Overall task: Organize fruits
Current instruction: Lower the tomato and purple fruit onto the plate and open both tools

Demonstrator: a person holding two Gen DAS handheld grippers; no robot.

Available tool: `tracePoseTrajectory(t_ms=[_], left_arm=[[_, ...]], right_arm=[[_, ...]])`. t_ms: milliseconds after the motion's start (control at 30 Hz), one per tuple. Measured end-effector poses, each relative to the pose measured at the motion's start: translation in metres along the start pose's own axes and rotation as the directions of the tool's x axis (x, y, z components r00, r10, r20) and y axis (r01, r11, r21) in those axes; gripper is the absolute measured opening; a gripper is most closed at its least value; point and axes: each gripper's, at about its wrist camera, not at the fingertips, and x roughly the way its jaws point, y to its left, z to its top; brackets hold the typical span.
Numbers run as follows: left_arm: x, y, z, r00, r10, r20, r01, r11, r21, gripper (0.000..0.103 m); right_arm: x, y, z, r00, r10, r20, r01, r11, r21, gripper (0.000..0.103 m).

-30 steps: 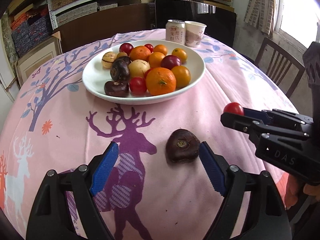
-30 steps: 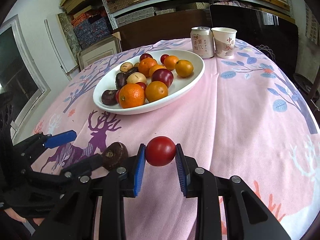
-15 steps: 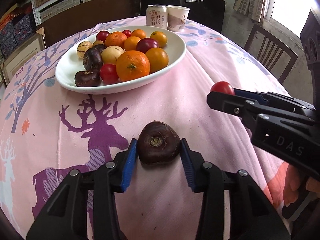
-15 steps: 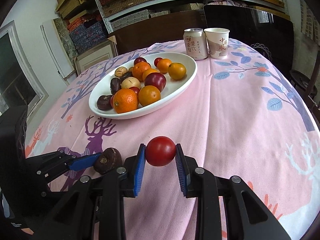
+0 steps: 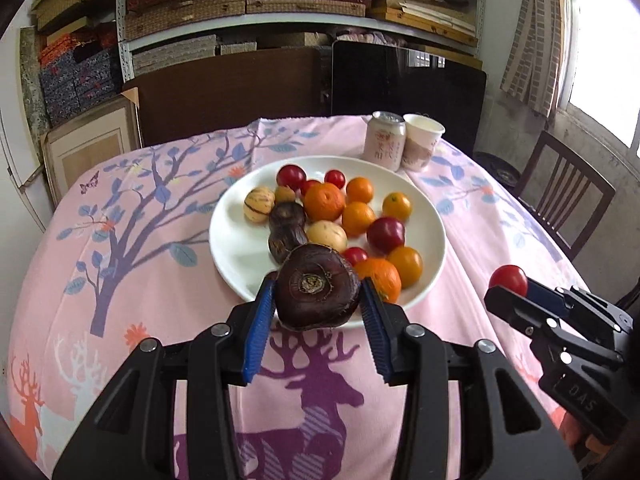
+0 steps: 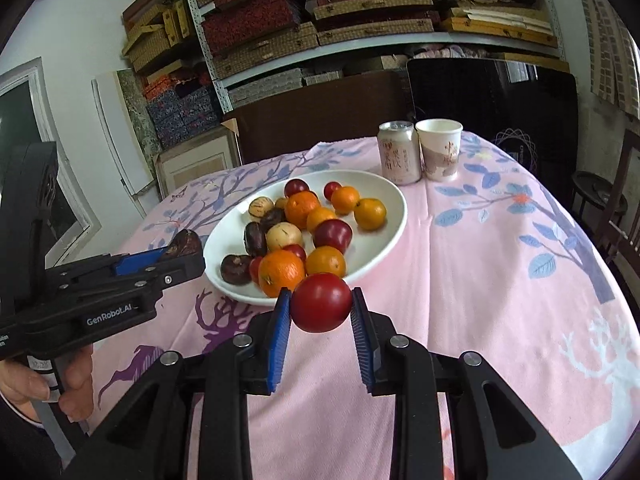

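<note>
My left gripper [image 5: 318, 312] is shut on a dark brown water chestnut [image 5: 316, 286] and holds it in the air in front of the near rim of the white plate [image 5: 232, 244]. The plate holds several oranges, red tomatoes, dark chestnuts and pale fruits. My right gripper [image 6: 320, 316] is shut on a red tomato [image 6: 321, 307], lifted above the tablecloth just before the plate [image 6: 388, 224]. The right gripper also shows in the left wrist view [image 5: 516, 292] with the tomato [image 5: 508, 279]; the left gripper shows in the right wrist view [image 6: 176, 256] with the chestnut [image 6: 185, 243].
A drink can [image 5: 385, 141] and a paper cup [image 5: 422, 142] stand behind the plate. The round table has a pink deer-print cloth [image 5: 140, 280]. A wooden chair [image 5: 564, 200] stands to the right. Shelves with boxes fill the back wall.
My left gripper closed on the chestnut, lifted it off the cloth and raised it toward the plate. My right gripper rose with the tomato and came nearer the plate.
</note>
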Motion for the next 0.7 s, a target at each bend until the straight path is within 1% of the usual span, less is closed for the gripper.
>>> tracePoseTrajectory(t_ms=[100, 200, 367, 433, 467, 500, 533, 567, 633, 700], left_arm=[[0.014, 0.006, 0.014, 1.000, 0.015, 0.000, -0.015, 0.999, -0.029, 0.042], [0.035, 0.011, 0.022, 0.999, 0.032, -0.025, -0.033, 0.999, -0.043, 0.042], [0.066, 0.023, 0.022, 0.996, 0.048, -0.079, -0.055, 0.994, -0.091, 0.042], [0.074, 0.028, 0.020, 0.995, 0.052, -0.090, -0.062, 0.992, -0.110, 0.042], [0.076, 0.031, 0.018, 0.994, 0.055, -0.094, -0.066, 0.990, -0.124, 0.042], [0.077, 0.033, 0.017, 0.994, 0.056, -0.093, -0.069, 0.988, -0.141, 0.043], [0.077, 0.034, 0.017, 0.995, 0.055, -0.086, -0.068, 0.986, -0.154, 0.049], [0.076, 0.035, 0.018, 0.995, 0.058, -0.077, -0.069, 0.985, -0.159, 0.059], [0.071, 0.033, 0.018, 0.994, 0.089, -0.056, -0.097, 0.982, -0.165, 0.072], [0.066, 0.032, 0.019, 0.995, 0.089, -0.041, -0.094, 0.982, -0.162, 0.074]], right_arm=[[0.017, 0.007, 0.019, 1.000, 0.020, 0.011, -0.019, 1.000, -0.019, 0.030], [0.042, 0.005, 0.032, 0.999, 0.032, -0.013, -0.032, 0.999, 0.018, 0.030], [0.083, -0.001, 0.041, 0.994, 0.057, -0.090, -0.048, 0.994, 0.095, 0.030], [0.094, -0.001, 0.041, 0.993, 0.047, -0.112, -0.034, 0.993, 0.111, 0.031], [0.098, -0.001, 0.040, 0.993, 0.037, -0.116, -0.023, 0.992, 0.122, 0.032], [0.101, -0.003, 0.040, 0.992, 0.041, -0.116, -0.024, 0.990, 0.139, 0.036], [0.101, -0.004, 0.038, 0.993, 0.044, -0.110, -0.027, 0.988, 0.152, 0.047], [0.100, -0.004, 0.038, 0.994, 0.038, -0.098, -0.022, 0.987, 0.158, 0.050], [0.097, -0.005, 0.037, 0.997, 0.026, -0.078, -0.014, 0.988, 0.153, 0.054], [0.094, -0.006, 0.036, 0.996, 0.031, -0.077, -0.019, 0.987, 0.157, 0.054]])
